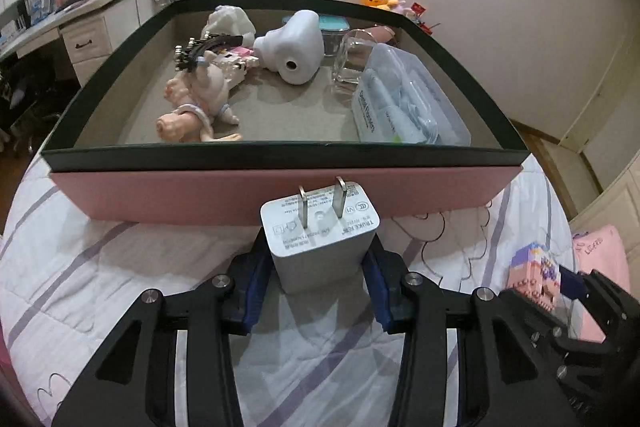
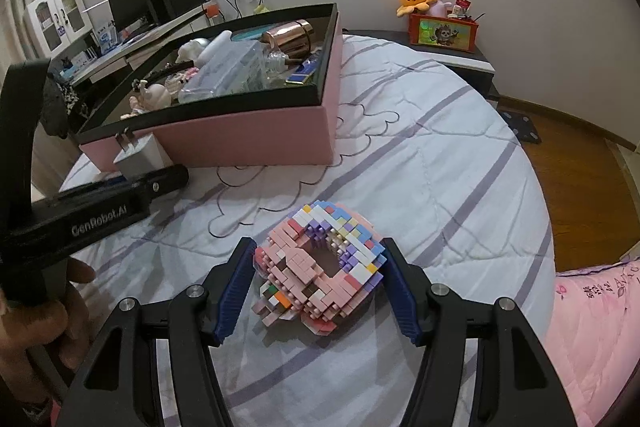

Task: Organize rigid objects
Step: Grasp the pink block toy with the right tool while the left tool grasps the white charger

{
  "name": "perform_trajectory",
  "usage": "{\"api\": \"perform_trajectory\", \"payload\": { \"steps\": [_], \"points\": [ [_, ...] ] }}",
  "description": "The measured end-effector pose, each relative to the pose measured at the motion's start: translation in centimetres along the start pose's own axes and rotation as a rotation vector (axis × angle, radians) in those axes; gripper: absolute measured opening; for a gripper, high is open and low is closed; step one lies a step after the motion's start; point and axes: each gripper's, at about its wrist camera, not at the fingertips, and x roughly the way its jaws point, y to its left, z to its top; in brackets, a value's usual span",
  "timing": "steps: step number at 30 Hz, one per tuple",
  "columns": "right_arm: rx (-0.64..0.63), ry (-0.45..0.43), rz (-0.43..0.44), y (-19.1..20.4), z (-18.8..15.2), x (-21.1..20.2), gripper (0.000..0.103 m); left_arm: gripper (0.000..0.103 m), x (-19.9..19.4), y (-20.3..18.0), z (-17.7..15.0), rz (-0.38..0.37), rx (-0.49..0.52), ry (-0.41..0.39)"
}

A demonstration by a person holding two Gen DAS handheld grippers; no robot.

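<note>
My left gripper (image 1: pixel 318 263) jaws clamp the white charger (image 1: pixel 320 231), prongs fwd, just short of pink box (image 1: pixel 280 191). Right gripper (image 2: pixel 320 279) jaws grip the brick donut (image 2: pixel 320 267) on bed (image 2: pixel 440 187).

Two low wrist views facing the pink box (image 1: pixel 280 195) (shared), close over bed.

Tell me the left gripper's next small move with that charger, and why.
Probably lift and carry it forward over the near wall. The left gripper clamps the white charger just short of the pink box, below its rim; bare floor lies inside between the doll and the plastic case.
</note>
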Motion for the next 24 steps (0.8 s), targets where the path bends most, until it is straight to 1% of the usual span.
{"api": "perform_trajectory", "payload": {
  "steps": [8,14,18,24],
  "points": [
    [-0.016,-0.025,0.011,1.3,0.4,-1.3,0.063,0.043,-3.1,1.8,-0.7,0.003,-0.015,-0.038],
    [-0.048,-0.063,0.016,2.7,2.0,-2.7,0.063,0.043,-6.3,3.6,-0.2,0.006,-0.018,-0.085],
    [-0.073,-0.112,0.035,3.9,4.5,-3.7,0.063,0.043,-7.9,4.7,1.6,0.014,-0.017,-0.135],
    [-0.113,-0.19,0.03,5.1,10.0,-4.2,0.063,0.043,-9.5,5.7,5.8,0.02,0.011,-0.216]
  ]
}}
